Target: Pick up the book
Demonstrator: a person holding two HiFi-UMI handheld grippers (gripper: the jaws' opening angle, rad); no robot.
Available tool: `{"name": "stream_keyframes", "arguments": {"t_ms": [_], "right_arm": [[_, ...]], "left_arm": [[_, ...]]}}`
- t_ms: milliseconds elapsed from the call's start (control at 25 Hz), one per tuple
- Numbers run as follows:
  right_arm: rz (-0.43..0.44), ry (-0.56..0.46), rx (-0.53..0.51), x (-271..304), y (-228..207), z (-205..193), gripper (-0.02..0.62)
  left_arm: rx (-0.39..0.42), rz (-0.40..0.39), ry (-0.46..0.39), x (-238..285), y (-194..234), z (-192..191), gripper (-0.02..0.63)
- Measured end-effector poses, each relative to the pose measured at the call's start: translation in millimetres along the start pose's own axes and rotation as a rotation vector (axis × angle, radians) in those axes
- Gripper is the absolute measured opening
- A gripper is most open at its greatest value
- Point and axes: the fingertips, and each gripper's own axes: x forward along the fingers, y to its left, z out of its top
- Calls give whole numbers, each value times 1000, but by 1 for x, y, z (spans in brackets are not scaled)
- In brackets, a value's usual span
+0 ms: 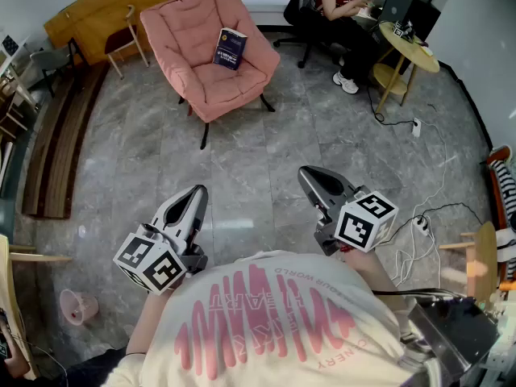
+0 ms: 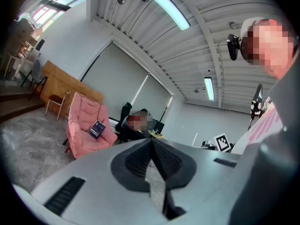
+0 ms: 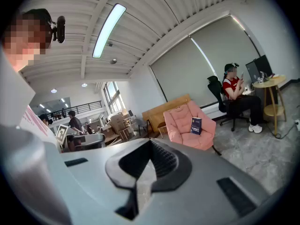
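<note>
Both tools, the left gripper (image 1: 193,196) and the right gripper (image 1: 310,176), were held with jaws pressed together and nothing between them. They were well apart from the book (image 1: 230,47), which was propped against the back of the pink armchair (image 1: 187,71) across the room. The approach was judged barely begun: the floor (image 1: 266,160) would have to be crossed and one pair of jaws spread before the book's free upper edge could be taken. Open floor was seen ahead, with cables (image 1: 419,216) and a round table (image 1: 411,47) off to the right.
</note>
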Motion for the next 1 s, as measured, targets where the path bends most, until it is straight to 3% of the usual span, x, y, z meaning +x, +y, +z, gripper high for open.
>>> {"name": "stream_keyframes", "arguments": {"t_ms": [440, 720, 1000], "right_arm": [[-4, 3, 15, 0, 0, 1, 9], [15, -30, 112, 4, 1, 1, 9], [28, -41, 131, 28, 15, 3, 9]], "left_arm": [[-10, -3, 2, 0, 2, 3, 8], [-11, 5, -3, -7, 9, 4, 8], [-6, 10, -2, -17, 31, 17, 8]]}}
